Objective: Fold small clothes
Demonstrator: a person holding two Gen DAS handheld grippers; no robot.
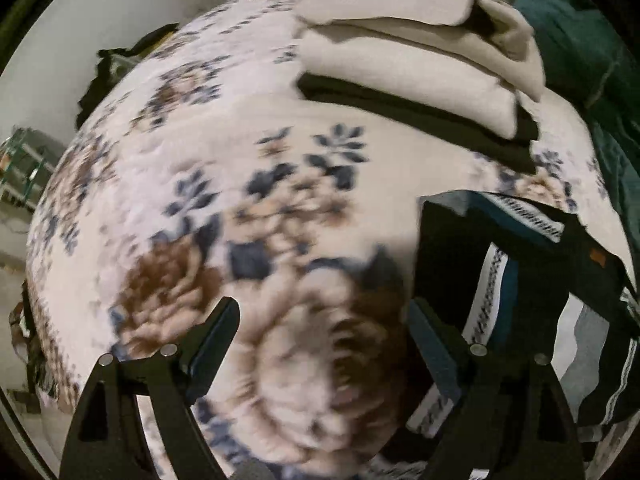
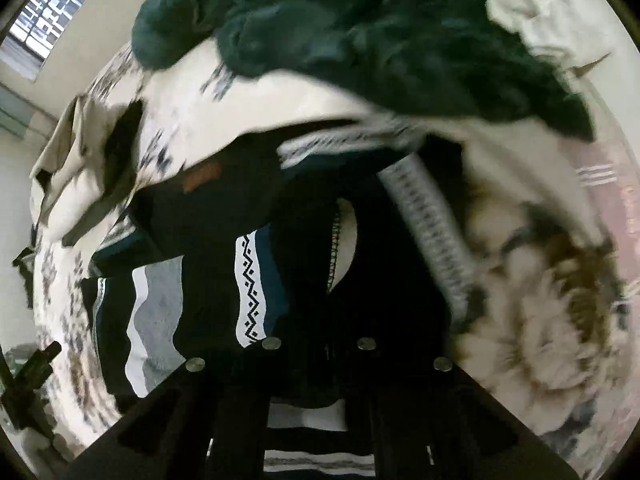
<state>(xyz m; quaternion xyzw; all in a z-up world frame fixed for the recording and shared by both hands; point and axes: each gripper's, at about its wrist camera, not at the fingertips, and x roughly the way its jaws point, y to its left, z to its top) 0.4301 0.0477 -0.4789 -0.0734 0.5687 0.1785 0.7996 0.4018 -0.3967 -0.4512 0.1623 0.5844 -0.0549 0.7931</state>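
Left claw point(image 1: 322, 320) is wide open over the flowered blanket point(image 1: 200, 184), nothing between its fingers, just the big brown-and-cream bloom of the print below. Off to its right lies the striped sweater point(image 1: 516, 264), dark with white zigzag bands, spread on the blanket and reaching down past the claw's right finger. Farther back sits a stack of folded clothes point(image 1: 408, 64), cream pieces on top of a black one, and a dark green blanket point(image 1: 580, 48) bunches at the far right.

Over to the right wrist view: the right claw point(image 2: 320, 344) is closed tight, pointing down onto the dark cloth of the striped sweater point(image 2: 256, 280). It's too dark there to say whether fabric is pinched. The green blanket point(image 2: 360, 28) heaps beyond, with the flowered blanket point(image 2: 560, 300) on the right.
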